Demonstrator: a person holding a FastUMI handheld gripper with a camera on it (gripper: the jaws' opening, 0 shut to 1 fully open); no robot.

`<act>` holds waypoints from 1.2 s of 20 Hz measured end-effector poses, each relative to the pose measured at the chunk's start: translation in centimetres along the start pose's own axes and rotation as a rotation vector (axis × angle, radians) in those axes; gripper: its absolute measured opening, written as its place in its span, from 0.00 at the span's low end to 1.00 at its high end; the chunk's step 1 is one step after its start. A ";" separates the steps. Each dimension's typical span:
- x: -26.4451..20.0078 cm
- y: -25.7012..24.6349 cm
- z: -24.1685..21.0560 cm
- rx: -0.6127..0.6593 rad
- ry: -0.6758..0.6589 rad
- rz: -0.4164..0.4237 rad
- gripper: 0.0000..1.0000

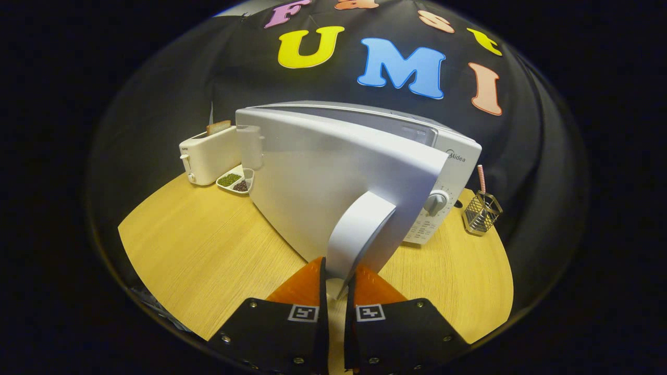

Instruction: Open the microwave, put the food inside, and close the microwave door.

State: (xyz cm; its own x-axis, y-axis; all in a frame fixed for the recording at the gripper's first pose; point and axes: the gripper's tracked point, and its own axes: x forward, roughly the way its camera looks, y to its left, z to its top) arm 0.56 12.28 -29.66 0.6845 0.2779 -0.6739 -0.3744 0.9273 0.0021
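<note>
At the table's [182, 245] far left edge stands a white toaster [208, 153] holding a slice of bread, with a divided dish [237, 180] of green and dark beans, likely the food, just beside it. The microwave [443, 156] sits mid-table, its door [333, 177] swung partly open toward the camera. The door handle [359, 234] runs upright, directly ahead, and the gripper [337, 278] is nearly closed, both fingers clamping the handle's lower end. Near the right edge stands a wire holder [482, 212].
</note>
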 end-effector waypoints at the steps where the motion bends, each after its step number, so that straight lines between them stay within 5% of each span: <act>1: -0.1 0.1 -0.1 -0.002 0.013 0.012 0.13; 8: -2.0 1.3 -0.2 -0.161 0.059 0.011 0.23; 24: -5.6 7.0 -1.5 -0.062 0.089 0.068 0.26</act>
State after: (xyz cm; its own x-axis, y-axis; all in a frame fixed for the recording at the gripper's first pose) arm -6.82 16.80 -27.04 0.5989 0.3137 -0.7368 -0.4576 0.8891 0.0066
